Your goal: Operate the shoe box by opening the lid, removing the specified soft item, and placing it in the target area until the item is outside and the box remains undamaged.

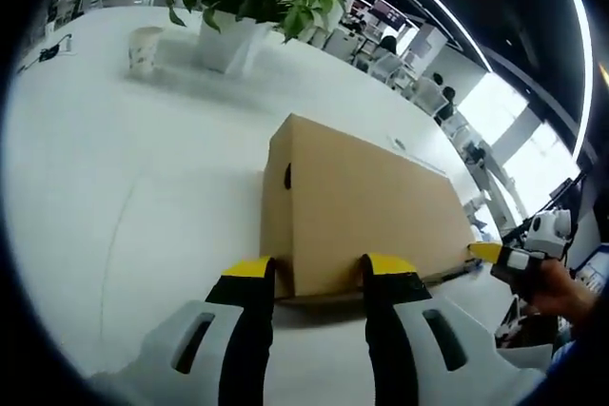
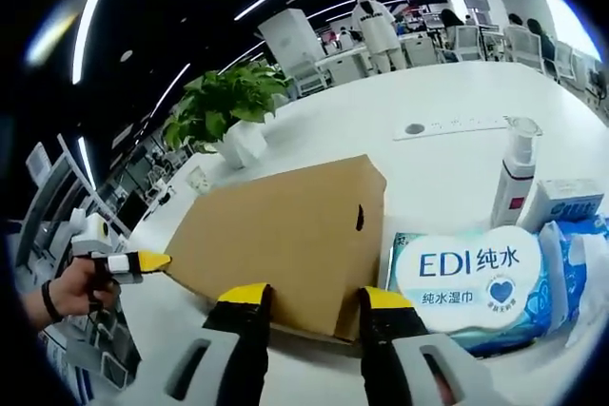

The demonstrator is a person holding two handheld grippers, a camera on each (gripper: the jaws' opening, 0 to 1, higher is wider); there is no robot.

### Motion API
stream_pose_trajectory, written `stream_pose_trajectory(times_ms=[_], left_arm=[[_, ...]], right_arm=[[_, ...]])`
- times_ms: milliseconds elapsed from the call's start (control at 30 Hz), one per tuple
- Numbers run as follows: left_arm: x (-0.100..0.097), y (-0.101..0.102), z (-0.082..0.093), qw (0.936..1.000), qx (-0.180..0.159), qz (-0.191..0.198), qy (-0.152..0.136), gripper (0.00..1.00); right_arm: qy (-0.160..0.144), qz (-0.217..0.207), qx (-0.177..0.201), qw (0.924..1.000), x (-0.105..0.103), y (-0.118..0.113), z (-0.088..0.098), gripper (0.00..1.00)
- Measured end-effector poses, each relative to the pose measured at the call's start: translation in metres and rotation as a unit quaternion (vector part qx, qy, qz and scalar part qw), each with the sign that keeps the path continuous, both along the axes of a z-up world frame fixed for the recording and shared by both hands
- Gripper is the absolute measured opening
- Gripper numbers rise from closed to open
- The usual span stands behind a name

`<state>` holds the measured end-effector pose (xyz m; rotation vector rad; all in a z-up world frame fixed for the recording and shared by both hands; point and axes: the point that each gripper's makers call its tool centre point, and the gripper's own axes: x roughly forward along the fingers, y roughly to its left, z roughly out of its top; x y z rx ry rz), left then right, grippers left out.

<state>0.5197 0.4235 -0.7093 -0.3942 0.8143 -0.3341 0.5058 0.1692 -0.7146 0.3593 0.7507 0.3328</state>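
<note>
Both hand-held grippers (image 1: pixel 319 273) (image 2: pixel 314 301) gape at the shoe box (image 1: pixel 366 202), hiding its near edge.

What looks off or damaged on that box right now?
Nothing stands out. The brown cardboard shoe box sits closed and undented on the white table; left gripper and right gripper flank its ends, jaws open.

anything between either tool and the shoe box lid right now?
Nothing visible. In the left gripper view the left tool sits open right at the near end of the closed shoe box, with bare table around. In the right gripper view the right tool is open at the other end; the wet wipes pack lies beside the box, not in the path.
</note>
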Motion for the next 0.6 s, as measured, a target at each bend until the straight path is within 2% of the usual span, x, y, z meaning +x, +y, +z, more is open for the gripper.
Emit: stream_pose_trajectory(times_ms=[367, 500, 600], left_arm=[[-0.004, 0.001, 0.006, 0.9999, 0.014, 0.002, -0.008, 0.35], [-0.006, 0.007, 0.018, 0.999, 0.028, 0.003, -0.035, 0.4], [-0.014, 0.009, 0.022, 0.998, 0.044, -0.003, -0.046, 0.43]], right_arm=[[0.012, -0.003, 0.005, 0.9999, -0.003, -0.004, 0.002, 0.35], [-0.001, -0.008, 0.004, 1.0, -0.012, -0.02, 0.007, 0.4], [-0.013, -0.02, 0.004, 0.9997, -0.024, -0.036, 0.014, 0.41]])
